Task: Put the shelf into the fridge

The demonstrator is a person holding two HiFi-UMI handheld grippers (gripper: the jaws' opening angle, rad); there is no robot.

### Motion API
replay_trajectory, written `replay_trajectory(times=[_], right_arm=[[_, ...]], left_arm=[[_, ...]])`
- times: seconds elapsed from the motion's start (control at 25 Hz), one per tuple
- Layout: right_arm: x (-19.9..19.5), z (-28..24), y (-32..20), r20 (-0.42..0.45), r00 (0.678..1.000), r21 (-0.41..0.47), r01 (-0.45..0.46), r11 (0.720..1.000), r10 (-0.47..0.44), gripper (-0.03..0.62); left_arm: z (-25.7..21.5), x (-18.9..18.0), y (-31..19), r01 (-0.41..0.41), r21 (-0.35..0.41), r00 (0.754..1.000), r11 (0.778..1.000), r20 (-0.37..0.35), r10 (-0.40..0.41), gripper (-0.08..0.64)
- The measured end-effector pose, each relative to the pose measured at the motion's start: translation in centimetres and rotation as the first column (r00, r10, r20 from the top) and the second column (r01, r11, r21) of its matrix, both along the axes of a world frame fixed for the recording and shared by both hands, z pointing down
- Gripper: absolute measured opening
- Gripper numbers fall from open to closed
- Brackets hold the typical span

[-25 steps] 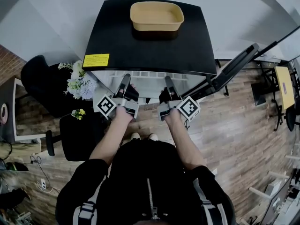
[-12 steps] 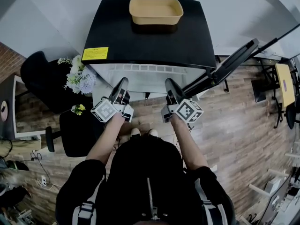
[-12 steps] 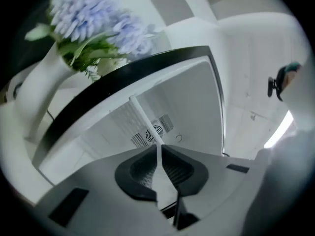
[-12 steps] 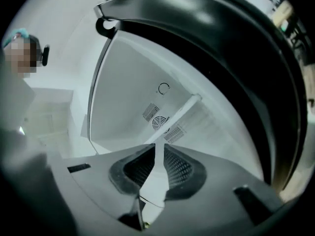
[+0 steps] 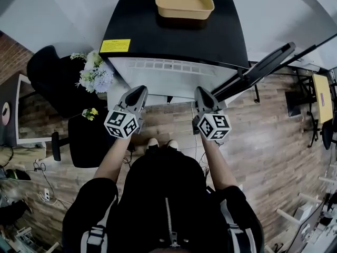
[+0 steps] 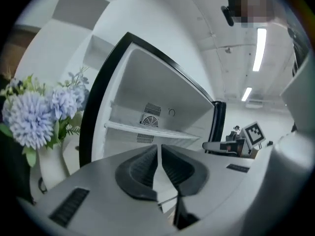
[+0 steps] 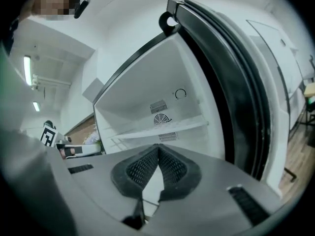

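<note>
holding both tools just in front of the open fridge, i judge the placing step to be as good as done. the left tongs are pressed together at the tips with nothing between them, and the right tongs are likewise pressed together and empty. neither touches the cabinet.

the shelf sits inside the fridge, spanning the white cavity from side wall to side wall, just below the round fan vent on the back wall. from both gripper views it looks level and resting on its side supports, though i cannot see the back edge well enough to say it is fully home.

the fridge door stands wide open on my right. a tan tray rests on the black top, and a bunch of pale blue flowers stands close to the cabinet on my left.

what remains, as i read it, is a check that the shelf is seated, a light push on its front edge with the tips if it is not. after that, the right tool would have to reach out to the door edge to swing it shut, keeping clear of the flowers.
</note>
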State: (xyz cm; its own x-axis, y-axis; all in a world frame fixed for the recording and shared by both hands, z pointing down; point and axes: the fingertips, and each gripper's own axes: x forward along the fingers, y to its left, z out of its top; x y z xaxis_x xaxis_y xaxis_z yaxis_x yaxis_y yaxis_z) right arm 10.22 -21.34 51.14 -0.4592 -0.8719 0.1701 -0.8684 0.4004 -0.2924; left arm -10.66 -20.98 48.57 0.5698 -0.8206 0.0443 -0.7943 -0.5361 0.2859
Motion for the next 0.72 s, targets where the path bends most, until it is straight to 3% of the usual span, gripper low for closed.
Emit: replay_trajectory(times=[0.16, 0.28, 0.72], right_arm=[[0.2, -0.6, 0.1, -0.073, 0.997, 0.034, -0.005, 0.999, 0.008, 0.005], [0.3, -1.0, 0.3, -0.121, 0.993, 0.059, -0.010, 0.998, 0.017, 0.005], [0.8, -1.1, 0.9, -0.178, 0.983, 0.077, -0.023, 0.997, 0.036, 0.005]], left_arm=[[-0.1, -0.7, 0.0, 0.035, 0.032, 0.988, 0.999, 0.149, -0.040, 0.041], [0.0, -1.5, -0.2, 0.065, 0.037, 0.974, 0.997, 0.214, -0.071, 0.041], [0.2, -1.6, 0.4, 0.053, 0.038, 0.972, 0.998, 0.226, -0.060, 0.041]])
